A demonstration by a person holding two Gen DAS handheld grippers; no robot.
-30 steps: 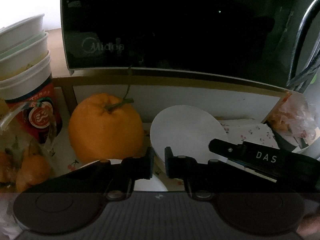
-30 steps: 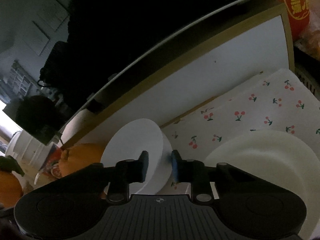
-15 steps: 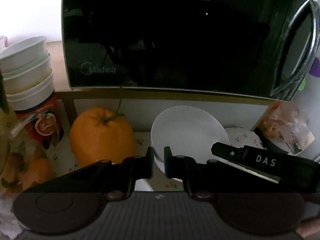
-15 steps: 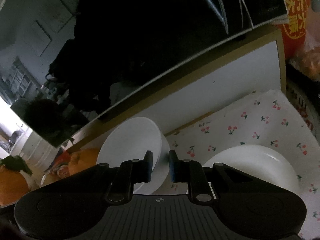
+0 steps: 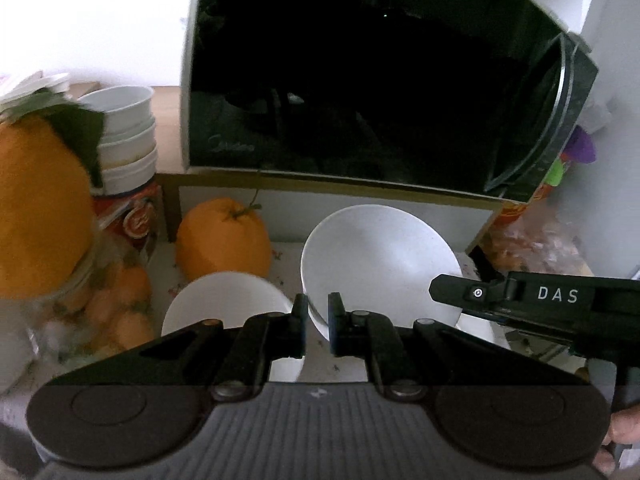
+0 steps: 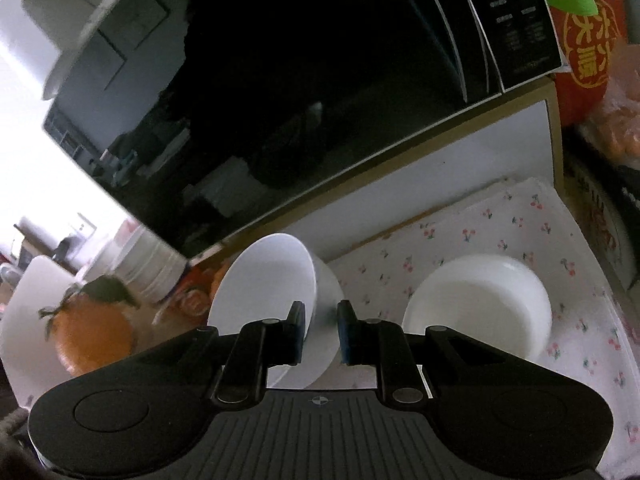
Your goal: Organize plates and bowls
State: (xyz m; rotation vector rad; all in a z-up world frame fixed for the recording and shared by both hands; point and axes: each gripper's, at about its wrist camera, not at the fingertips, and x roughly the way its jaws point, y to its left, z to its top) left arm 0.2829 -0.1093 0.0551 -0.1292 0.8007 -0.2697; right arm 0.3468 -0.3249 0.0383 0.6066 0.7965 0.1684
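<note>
Left gripper [image 5: 318,314] fingers pinch the rim of a tilted white bowl [image 5: 376,256], held in front of the microwave [image 5: 360,80]. Right gripper [image 6: 321,326] fingers pinch the same bowl's opposite wall. A second bowl [image 6: 476,300] sits on the cherry-print cloth [image 6: 500,232] below the microwave, right of the held bowl; an orange [image 5: 224,236] sits left of it.

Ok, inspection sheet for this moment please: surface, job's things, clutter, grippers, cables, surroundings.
Surface: cherry-print cloth.
Job's things: tilted white bowl, lifted; second bowl upright on the cloth; bowl stack at the far left.
Clutter: orange beside the tilted bowl.
Grippers: left gripper and right gripper, jaws of both shut on the tilted bowl's rim.
Cables: nothing seen.
Surroundings: microwave on the shelf above.
</note>
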